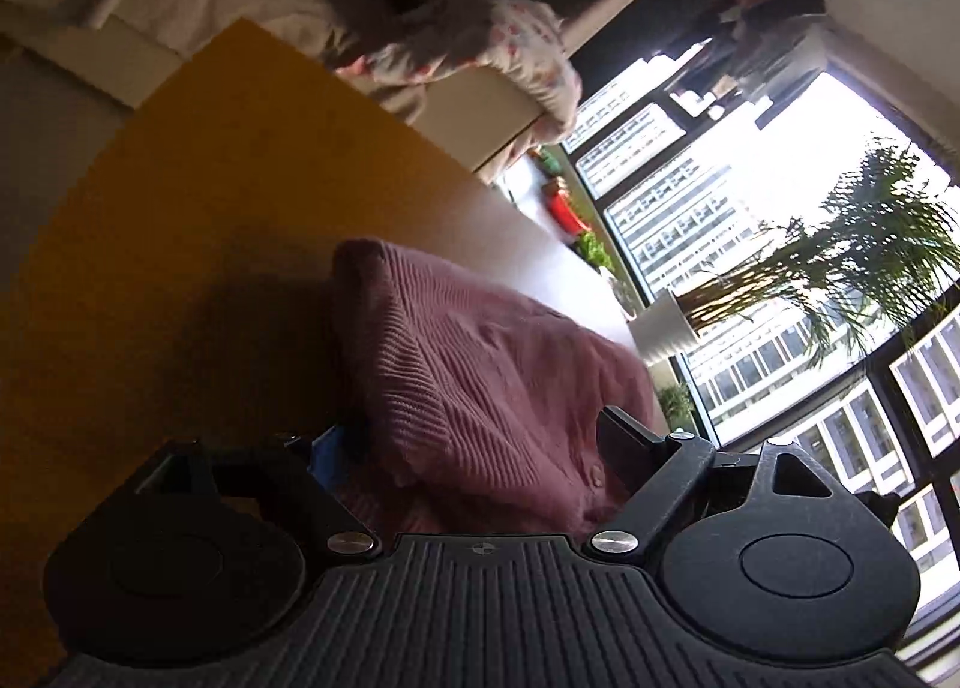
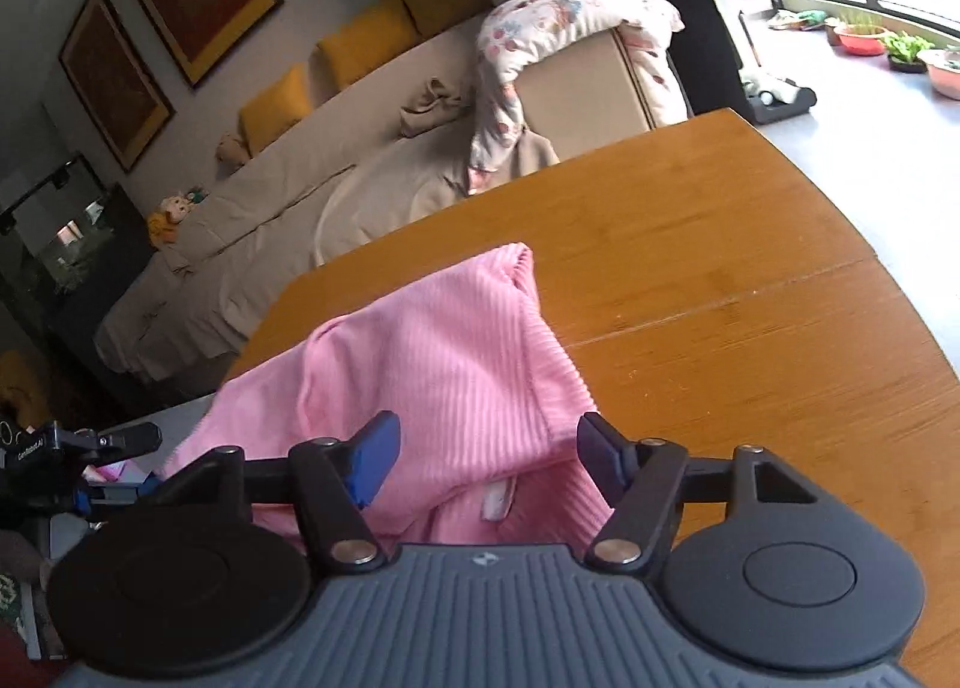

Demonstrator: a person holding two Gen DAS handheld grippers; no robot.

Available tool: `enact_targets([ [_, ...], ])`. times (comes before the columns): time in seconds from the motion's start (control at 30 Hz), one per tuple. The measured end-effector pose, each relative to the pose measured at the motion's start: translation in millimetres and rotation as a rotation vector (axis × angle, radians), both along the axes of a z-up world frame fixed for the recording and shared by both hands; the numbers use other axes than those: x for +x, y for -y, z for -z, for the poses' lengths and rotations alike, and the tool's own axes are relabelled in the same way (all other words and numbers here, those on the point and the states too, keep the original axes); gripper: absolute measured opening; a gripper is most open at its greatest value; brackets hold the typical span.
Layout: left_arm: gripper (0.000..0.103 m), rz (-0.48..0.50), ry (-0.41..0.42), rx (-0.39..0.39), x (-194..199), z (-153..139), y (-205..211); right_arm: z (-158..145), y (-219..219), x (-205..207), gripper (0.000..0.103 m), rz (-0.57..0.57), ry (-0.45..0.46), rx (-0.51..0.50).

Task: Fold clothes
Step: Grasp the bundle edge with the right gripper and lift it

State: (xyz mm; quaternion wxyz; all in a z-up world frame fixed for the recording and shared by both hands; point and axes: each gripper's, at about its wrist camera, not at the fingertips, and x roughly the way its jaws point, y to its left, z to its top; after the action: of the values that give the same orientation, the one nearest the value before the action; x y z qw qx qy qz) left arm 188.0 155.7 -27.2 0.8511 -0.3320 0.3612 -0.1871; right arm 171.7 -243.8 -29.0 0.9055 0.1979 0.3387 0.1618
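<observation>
Pink cardigan (image 2: 432, 364) lies mid-frame on your wooden table (image 2: 750, 280); both your right tool (image 2: 486, 460) and left tool (image 1: 474, 448) straddle it, fingers apart.

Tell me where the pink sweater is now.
The pink sweater lies bunched on the wooden table, near its edge in front of the sofa. In both wrist views it sits between the open fingers of each tool.

The ribbed cardigan (image 2: 444, 364) lies bunched on the counter (image 2: 750, 280), between the fingers of the right tongs (image 2: 486, 460). Behind the counter stands a sofa (image 2: 336, 172), a quilt (image 2: 558, 28) draped over its arm. Potted plants (image 2: 900, 49) sit on the floor, seemingly by the windows.
</observation>
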Motion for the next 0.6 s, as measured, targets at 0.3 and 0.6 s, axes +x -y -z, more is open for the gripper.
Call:
enact_targets([
  [0.3,0.051,0.014,0.003,0.093,15.8,3.6,14.1,14.4,-23.6,22.1,0.062,-0.046,0.075,-0.156],
  [0.6,0.024,0.091,0.194,0.129,-17.2,-64.4,15.5,-49.9,-29.4,-13.8,0.017,-0.155,0.299,-0.145],
])
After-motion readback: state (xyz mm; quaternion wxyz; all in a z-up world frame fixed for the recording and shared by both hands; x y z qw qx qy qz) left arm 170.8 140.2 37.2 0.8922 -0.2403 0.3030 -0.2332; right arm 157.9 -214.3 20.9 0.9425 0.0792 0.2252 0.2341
